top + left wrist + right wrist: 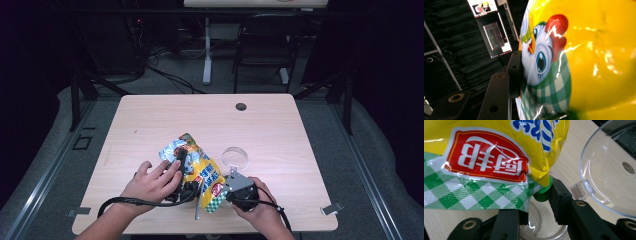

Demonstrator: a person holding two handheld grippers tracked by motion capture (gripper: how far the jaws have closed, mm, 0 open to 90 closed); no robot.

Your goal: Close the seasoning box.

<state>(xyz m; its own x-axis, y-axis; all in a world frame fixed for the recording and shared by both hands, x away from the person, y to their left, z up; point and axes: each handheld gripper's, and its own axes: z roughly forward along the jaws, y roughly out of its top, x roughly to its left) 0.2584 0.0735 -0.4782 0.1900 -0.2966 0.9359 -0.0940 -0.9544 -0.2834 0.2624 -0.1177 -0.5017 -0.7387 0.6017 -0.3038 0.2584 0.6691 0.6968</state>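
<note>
Two grippers on one glossy yellow foil pouch with green-check base, cartoon chicken print, green screw spout — pouch lies near tabletop's front edge, around its middle. Left gripper clamped on pouch's body; one pad pressed against chicken print. Right gripper at pouch's spout end, pads straddling spout, one touching it; grip unclear. Clear round plastic lid just beside pouch, toward right edge. Light wooden table.
</note>
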